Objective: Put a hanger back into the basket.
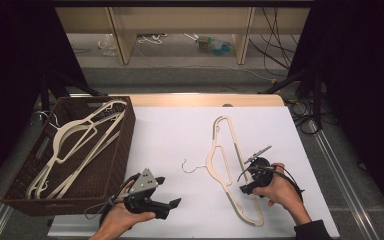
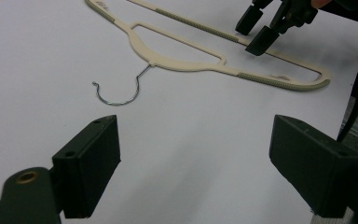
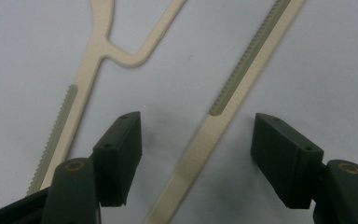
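Hanger (image 1: 228, 170) is lying flat at centre-right, long axis running top to bottom, hook (image 1: 192, 167) pointing left. Right gripper (image 1: 250, 181) is straddling its bar, part-open, not pinching; left gripper (image 1: 166, 194) is gaping empty.

Both claws gape — left claw (image 1: 167, 192) level, right claw (image 1: 244, 184) tipped down.

High view looks down; gripper views sit low, sharing the hanger (image 1: 230, 170)
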Demonstrator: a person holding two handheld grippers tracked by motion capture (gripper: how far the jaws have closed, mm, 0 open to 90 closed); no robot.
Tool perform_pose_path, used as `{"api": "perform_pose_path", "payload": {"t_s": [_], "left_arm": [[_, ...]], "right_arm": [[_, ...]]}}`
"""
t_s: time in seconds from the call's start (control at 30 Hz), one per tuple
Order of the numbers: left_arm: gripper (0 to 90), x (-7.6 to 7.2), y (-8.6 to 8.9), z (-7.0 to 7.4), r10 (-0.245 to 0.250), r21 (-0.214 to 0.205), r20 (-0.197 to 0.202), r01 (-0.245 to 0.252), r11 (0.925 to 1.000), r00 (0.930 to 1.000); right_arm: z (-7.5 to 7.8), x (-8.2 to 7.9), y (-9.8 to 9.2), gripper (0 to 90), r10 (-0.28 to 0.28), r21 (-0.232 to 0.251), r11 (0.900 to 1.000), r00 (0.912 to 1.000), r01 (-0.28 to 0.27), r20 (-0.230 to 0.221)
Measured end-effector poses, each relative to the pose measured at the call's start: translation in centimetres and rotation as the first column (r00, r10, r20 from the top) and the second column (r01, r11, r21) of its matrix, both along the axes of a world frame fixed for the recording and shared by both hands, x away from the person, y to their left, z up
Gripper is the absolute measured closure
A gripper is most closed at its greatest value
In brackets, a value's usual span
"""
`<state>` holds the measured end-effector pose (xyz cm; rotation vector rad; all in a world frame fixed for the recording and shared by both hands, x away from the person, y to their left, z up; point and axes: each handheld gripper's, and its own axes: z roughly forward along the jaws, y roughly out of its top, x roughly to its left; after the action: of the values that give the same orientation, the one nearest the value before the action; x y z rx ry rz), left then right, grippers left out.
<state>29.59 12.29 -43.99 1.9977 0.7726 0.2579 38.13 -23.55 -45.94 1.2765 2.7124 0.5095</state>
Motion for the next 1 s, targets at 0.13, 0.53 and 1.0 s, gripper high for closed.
{"api": "perform_pose_path", "payload": {"t_s": [0.13,0.53,1.0], "left_arm": [[16.4,0.1,0.1,0.0,0.008,-0.005,-0.009,-0.008,1.0000,0.9999],[16.5,0.3,0.4,-0.1,0.003,0.010,-0.013,-0.003,0.9999,0.9999],[16.6,0.3,0.5,-0.2,-0.002,0.011,-0.026,0.002,0.9999,0.9997]], "right_arm": [[0.0,0.4,0.1,43.2,-0.004,-0.031,0.9995,1.0000,0.004,-0.001],[0.2,1.0,0.9,58.4,0.035,-0.102,0.9941,0.9993,-0.036,-0.015],[0.6,1.6,0.8,73.0,0.071,-0.119,0.9901,0.9969,-0.075,-0.035]]}}
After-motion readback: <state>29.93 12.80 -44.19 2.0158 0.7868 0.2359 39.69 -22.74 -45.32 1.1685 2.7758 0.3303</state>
